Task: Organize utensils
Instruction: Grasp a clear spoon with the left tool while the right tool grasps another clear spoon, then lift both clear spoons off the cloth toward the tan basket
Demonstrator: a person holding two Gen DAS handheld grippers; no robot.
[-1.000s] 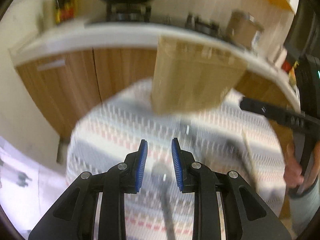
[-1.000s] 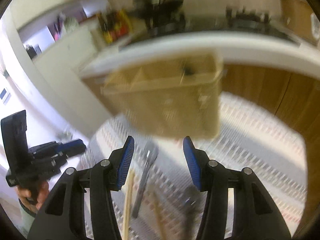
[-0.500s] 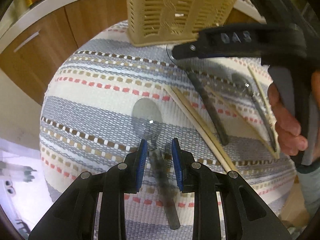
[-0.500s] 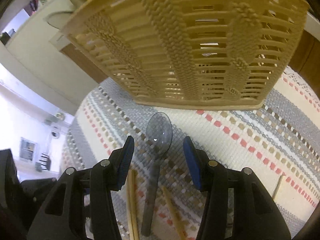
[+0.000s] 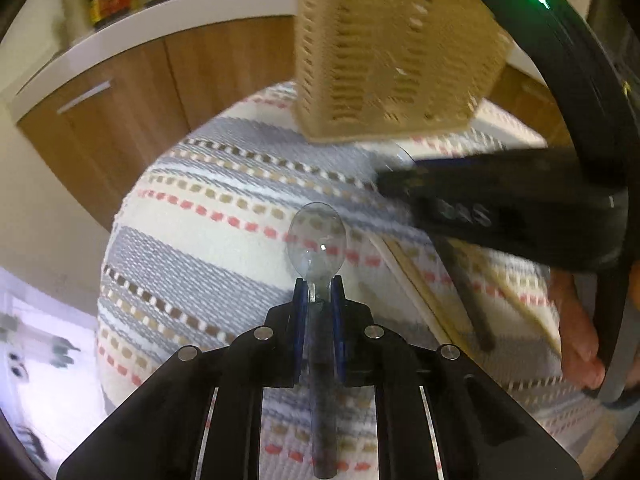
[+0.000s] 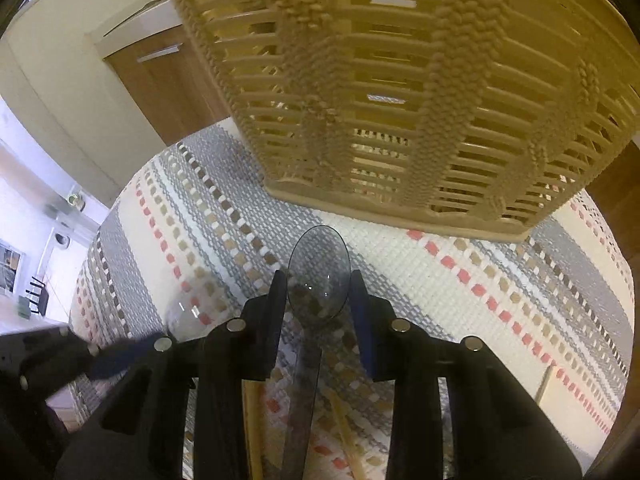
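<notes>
A clear spoon [image 5: 317, 236] is gripped by its neck in the left claw [image 5: 318, 294], with its bowl sticking out past the blue pads [image 5: 299, 304] above the striped cloth [image 5: 192, 248] on the desk. A second clear spoon [image 6: 319, 272] is seen lying on the cloth between the pads of the right claw [image 6: 319, 286], which are set close on each side of its bowl, but it cannot be told if it is pinched. A tan slotted basket [image 6: 420, 92] is stood on the cloth just beyond, and wooden chopsticks [image 5: 416, 288] are laid near the spoons.
</notes>
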